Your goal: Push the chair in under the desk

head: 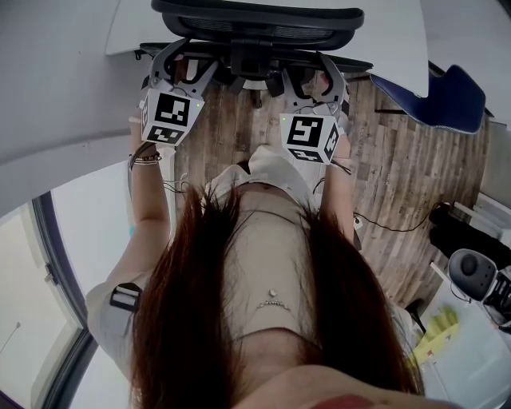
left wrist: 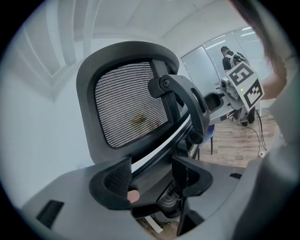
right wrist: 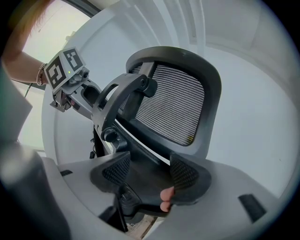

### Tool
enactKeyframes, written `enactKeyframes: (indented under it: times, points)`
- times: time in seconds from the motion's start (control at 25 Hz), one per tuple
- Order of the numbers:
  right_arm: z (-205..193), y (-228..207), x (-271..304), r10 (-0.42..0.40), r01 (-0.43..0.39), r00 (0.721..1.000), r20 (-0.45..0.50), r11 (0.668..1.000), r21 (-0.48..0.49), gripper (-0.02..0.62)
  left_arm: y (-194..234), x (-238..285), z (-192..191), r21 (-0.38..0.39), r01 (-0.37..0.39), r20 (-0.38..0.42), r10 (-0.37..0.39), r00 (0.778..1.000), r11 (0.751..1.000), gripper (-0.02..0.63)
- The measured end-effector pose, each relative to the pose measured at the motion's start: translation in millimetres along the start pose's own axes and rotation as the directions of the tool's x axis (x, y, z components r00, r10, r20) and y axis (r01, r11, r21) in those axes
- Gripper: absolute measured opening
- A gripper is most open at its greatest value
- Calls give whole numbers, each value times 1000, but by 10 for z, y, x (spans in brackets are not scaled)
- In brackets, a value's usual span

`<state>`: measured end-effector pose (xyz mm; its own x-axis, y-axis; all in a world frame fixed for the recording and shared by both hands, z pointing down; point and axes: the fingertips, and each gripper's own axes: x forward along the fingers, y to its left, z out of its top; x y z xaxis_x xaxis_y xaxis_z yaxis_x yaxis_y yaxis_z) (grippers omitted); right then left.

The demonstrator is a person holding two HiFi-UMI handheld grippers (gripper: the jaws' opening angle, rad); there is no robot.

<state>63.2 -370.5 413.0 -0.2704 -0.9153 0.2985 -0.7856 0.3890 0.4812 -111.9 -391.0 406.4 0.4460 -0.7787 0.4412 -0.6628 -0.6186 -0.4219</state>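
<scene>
As the person looks steeply down past long dark hair, both hand-held grippers reach forward to the back of a black office chair. Seen along its own jaws, the left gripper is spread wide. A dark bar of the chair's back frame lies across the gap between its two textured pads. Whether the pads press on that bar cannot be told. A fingertip shows just below the left-hand pad.

The right gripper is spread just as wide and straddles the same dark frame on the other side of the chair's curved centre arm. Two fingertips peek out under its right-hand pad. Above both grippers rises the chair's grey mesh panel in a rounded black rim.

From the head view, each gripper carries a marker cube with black and white squares, and a bracelet circles the left wrist. The chair's back stands at the near edge of a white table and overlaps it. The seat is hidden from view.

Beneath is a floor of wood planks with a thin black cable lying across it. A blue chair stands to the right, beside the table. Far back in the left gripper view, another person stands near tall glass panels
</scene>
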Motion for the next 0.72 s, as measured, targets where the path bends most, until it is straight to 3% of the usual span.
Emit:
enactKeyframes:
  times: [0.72]
  points:
    - [51,-28,-24,1,-1,1000,18,1000,9,275,36,20,48,-8,22,34,-22,999,1000,258]
